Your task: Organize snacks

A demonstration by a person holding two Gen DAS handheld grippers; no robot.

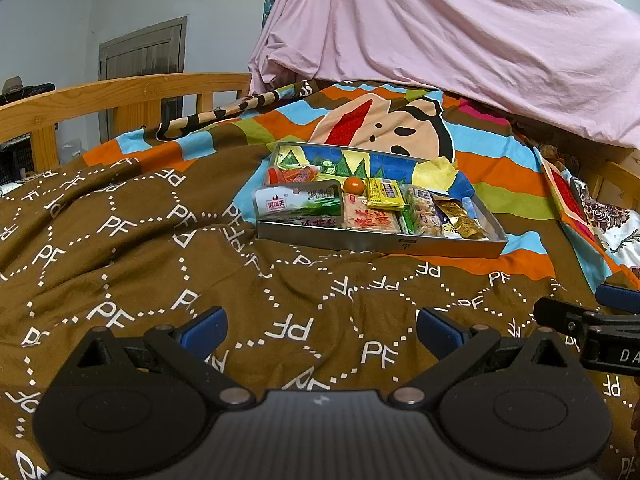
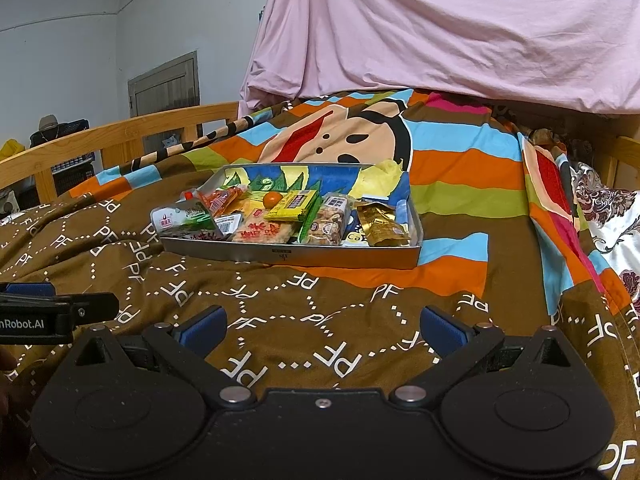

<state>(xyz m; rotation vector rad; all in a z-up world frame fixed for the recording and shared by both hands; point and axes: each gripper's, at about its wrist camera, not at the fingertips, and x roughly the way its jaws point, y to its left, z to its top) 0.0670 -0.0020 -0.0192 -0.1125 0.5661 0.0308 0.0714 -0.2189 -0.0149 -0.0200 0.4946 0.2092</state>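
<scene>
A shallow silver box point(image 1: 380, 243) point(image 2: 320, 258) sits on the bed ahead of both grippers, holding several snack packets. Among them are a white and green pouch point(image 1: 298, 200) point(image 2: 186, 220), a small orange fruit point(image 1: 354, 185) point(image 2: 272, 199), a yellow packet point(image 1: 384, 194) point(image 2: 294, 205), a nut bar point(image 1: 424, 214) point(image 2: 330, 224) and a gold packet point(image 1: 464, 222) point(image 2: 382, 226). My left gripper point(image 1: 320, 332) is open and empty, low over the brown blanket, well short of the box. My right gripper point(image 2: 322, 332) is open and empty too, beside the left one.
The brown "PF" blanket point(image 1: 160, 260) and a striped cartoon quilt point(image 1: 500, 168) cover the bed. A pink sheet point(image 1: 460, 40) hangs behind. A wooden bed rail point(image 1: 120, 96) runs along the left. The right gripper shows at the left view's right edge point(image 1: 592, 328).
</scene>
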